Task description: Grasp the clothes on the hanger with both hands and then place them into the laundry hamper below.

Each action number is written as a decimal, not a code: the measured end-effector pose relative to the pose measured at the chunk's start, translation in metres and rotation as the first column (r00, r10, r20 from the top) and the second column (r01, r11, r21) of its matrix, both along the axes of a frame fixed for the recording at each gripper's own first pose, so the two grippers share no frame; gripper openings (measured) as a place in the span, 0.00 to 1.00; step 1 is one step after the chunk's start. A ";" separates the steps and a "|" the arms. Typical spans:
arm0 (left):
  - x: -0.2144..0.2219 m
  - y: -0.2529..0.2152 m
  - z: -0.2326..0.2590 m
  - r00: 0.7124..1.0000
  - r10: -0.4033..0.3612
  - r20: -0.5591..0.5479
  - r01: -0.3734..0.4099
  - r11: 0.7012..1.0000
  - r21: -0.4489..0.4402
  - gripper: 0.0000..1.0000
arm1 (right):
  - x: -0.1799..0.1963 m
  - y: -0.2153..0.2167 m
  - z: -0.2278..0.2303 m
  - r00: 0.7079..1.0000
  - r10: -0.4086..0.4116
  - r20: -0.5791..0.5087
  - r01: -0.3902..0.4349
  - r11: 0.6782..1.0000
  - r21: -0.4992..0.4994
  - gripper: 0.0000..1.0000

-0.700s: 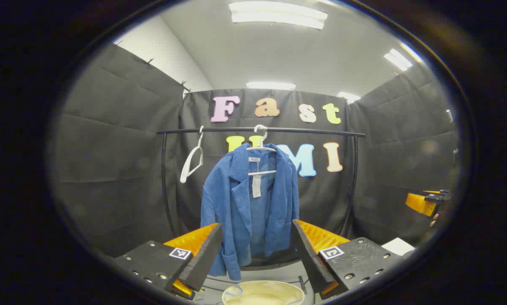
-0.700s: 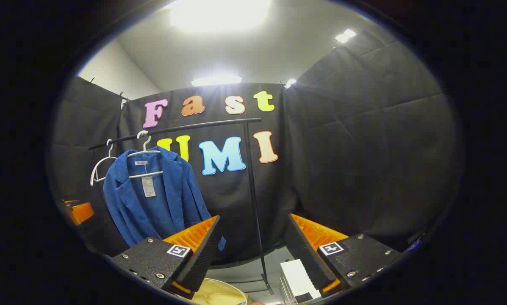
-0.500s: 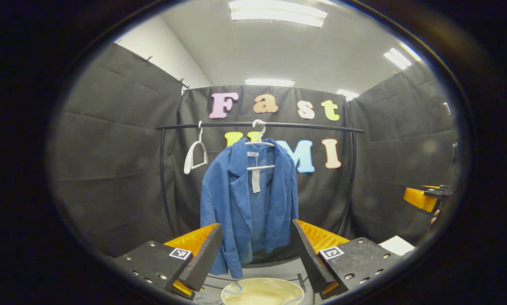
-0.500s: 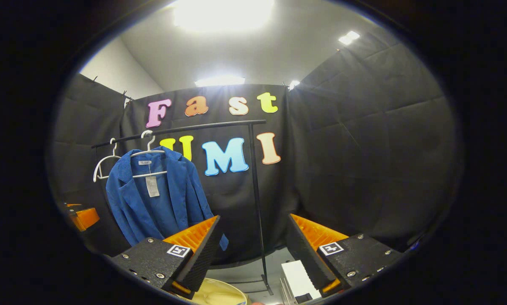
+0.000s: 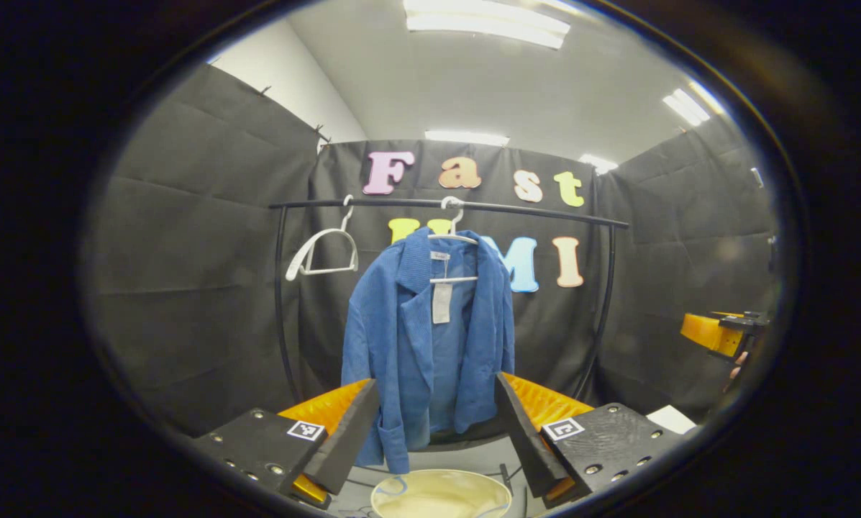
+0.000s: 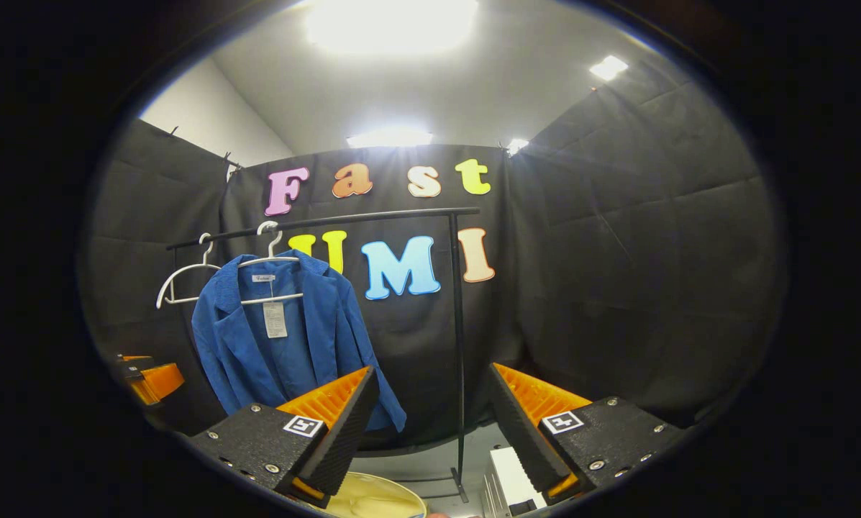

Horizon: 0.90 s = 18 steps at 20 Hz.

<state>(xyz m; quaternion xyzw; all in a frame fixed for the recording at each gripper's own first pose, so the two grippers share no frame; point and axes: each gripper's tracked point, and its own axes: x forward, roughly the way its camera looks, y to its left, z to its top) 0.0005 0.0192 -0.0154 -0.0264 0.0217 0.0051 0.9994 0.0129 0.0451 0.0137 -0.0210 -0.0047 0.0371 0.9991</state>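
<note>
Both tools agape before jacket (image 5: 430, 338)

Blue jacket (image 5: 430, 338) on hanger (image 5: 453, 234)

My left gripper view faces the rack (image 5: 444, 205) head-on from well back, jacket (image 5: 430, 345) at centre; my right gripper view sits further right, the same jacket (image 6: 286, 338) left of centre.

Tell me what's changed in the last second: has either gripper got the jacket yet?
No grasp yet. The empty hanger has swung round on the rail, and both views have shifted slightly. Left gripper and right gripper stay open, short of the jacket, which still hangs above the hamper.
</note>
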 end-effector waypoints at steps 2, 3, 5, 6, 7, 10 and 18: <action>0.000 0.006 -0.004 1.000 0.008 -0.003 -0.008 1.000 -0.011 0.97 | -0.003 0.007 0.001 1.000 0.013 -0.005 -0.013 1.000 0.006 0.92; -0.004 0.008 -0.004 1.000 0.015 -0.002 -0.015 1.000 -0.011 0.97 | -0.004 0.010 0.002 1.000 0.021 -0.004 -0.021 1.000 0.013 0.92; -0.009 0.017 -0.003 0.999 0.034 0.006 -0.034 0.999 -0.002 0.97 | -0.007 0.014 0.006 1.000 0.031 0.000 -0.031 0.999 0.018 0.92; -0.010 0.021 -0.003 0.999 0.042 0.009 -0.042 0.999 0.002 0.97 | -0.006 0.018 0.007 0.999 0.038 -0.001 -0.038 0.999 0.020 0.94; -0.010 0.023 -0.002 0.999 0.051 0.009 -0.051 0.999 0.003 0.97 | -0.006 0.023 0.009 0.999 0.049 -0.003 -0.048 0.999 0.023 0.94; -0.011 0.031 0.004 0.998 0.069 0.006 -0.069 0.998 -0.011 0.97 | 0.002 0.042 0.016 0.996 0.087 -0.018 -0.086 0.996 0.023 0.94; 0.017 0.040 0.040 0.992 0.124 0.014 -0.121 0.983 -0.137 0.97 | 0.042 0.109 0.058 0.967 0.254 -0.008 -0.254 0.967 0.016 0.94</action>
